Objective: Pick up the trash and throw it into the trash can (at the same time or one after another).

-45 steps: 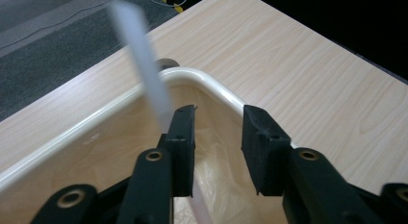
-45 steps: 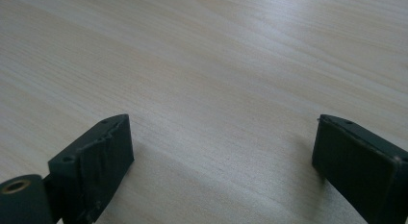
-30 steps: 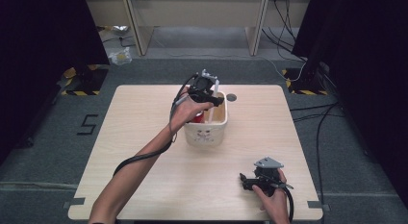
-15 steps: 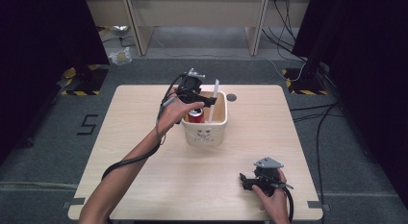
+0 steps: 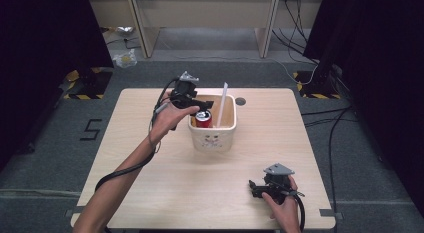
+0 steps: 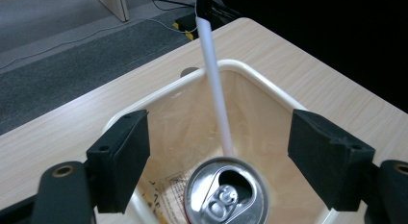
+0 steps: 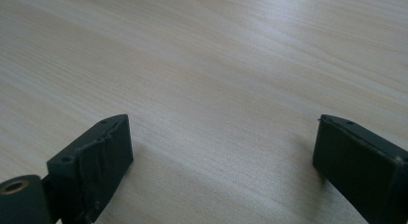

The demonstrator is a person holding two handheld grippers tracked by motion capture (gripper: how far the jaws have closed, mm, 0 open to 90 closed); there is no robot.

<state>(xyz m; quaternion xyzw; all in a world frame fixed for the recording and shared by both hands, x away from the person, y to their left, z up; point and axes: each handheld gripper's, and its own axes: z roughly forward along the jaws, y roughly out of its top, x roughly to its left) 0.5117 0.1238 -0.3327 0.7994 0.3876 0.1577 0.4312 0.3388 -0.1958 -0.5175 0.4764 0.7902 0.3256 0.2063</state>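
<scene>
Hovering left tool (image 6: 216, 152), spread, just opened | can (image 6: 226, 192) below, seemingly untouched, in tub (image 6: 250, 72)

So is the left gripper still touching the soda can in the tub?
Apart. In the left gripper view the left gripper has just been opening; both pads stand clear of the can, with the tub wall visible in the gaps.
</scene>
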